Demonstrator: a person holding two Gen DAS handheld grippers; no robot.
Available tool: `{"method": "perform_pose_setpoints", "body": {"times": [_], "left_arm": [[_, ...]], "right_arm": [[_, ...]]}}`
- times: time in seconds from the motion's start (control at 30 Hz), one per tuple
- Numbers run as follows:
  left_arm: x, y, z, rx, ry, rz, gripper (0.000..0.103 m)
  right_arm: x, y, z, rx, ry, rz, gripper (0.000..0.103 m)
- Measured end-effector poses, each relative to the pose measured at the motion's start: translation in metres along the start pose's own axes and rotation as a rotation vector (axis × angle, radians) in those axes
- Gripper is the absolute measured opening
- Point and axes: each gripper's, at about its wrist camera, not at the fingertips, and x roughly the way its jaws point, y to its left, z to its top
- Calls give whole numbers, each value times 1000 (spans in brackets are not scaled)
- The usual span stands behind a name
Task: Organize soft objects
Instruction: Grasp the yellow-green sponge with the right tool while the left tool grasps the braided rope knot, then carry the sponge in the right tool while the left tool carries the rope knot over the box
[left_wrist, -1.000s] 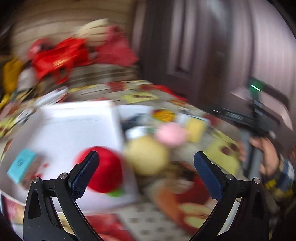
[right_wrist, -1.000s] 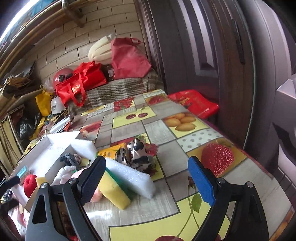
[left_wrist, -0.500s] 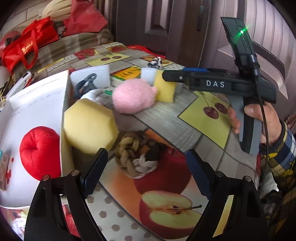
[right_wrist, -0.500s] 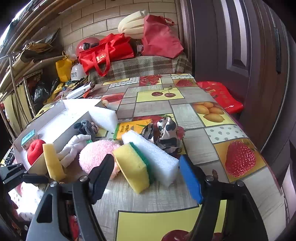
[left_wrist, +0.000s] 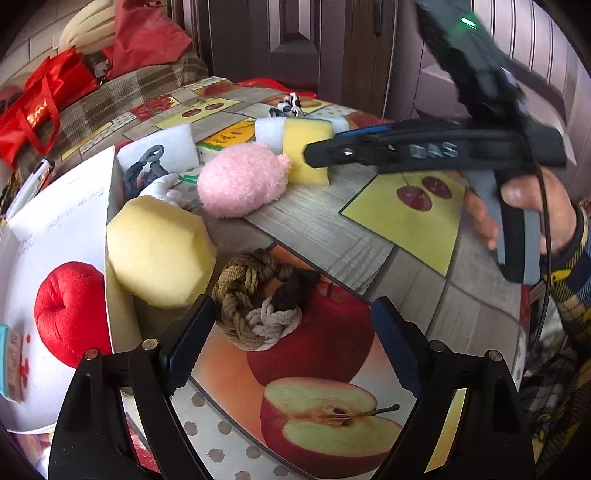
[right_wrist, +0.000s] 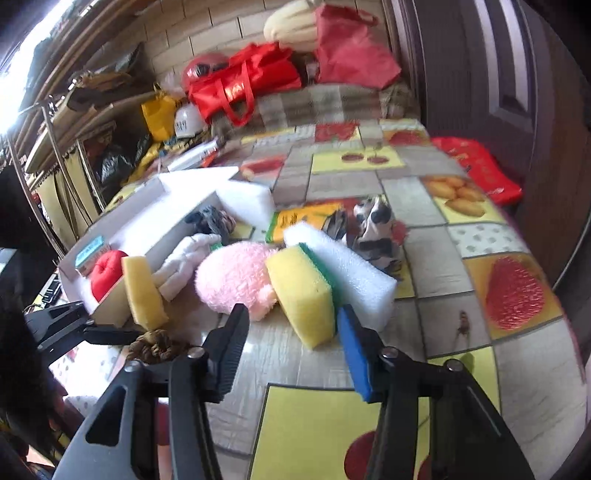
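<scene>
Sorting has barely begun: only the red plush (left_wrist: 70, 310) lies in the box (left_wrist: 66, 206), while sponge (right_wrist: 303, 291), pink plush (right_wrist: 236, 275) and knot (left_wrist: 258, 299) wait on the table (left_wrist: 332, 229), the left gripper (left_wrist: 291, 343) spread empty around the knot and the right gripper (right_wrist: 291, 347), which has just been closing, not yet pinching the sponge.

We were in a cluttered home: a fruit-print tablecloth (right_wrist: 436, 254), red shopping bags (right_wrist: 243, 88) on a plaid couch (right_wrist: 325, 103), brick wall (right_wrist: 221, 40).

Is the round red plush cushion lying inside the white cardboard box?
Yes, in the left wrist view the round red plush cushion lies on the floor of the white cardboard box, behind its side wall.
</scene>
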Motion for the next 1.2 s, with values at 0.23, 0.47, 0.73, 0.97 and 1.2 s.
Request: {"method": "perform_pose_setpoints", "body": {"times": [0.23,0.47,0.73,0.97,1.2], "left_arm": [[-13,8,-1,-43,-56,-48,83],[-10,1,0,-45,-7,35,83],[13,-1,9,-24,48,115,65],[-2,-7,7,9,-42,127,33],[-16,-2,8,-17,-109,105,34]], "right_arm": [[30,-9,12,36,45,13,28],[3,-19,2,84,-27,-6,28],[-1,-26,2,118,-21,-16,28],[-9,-31,1,146,-66,-19,28],[-17,-32,1,148,-114,-44,28]]}}
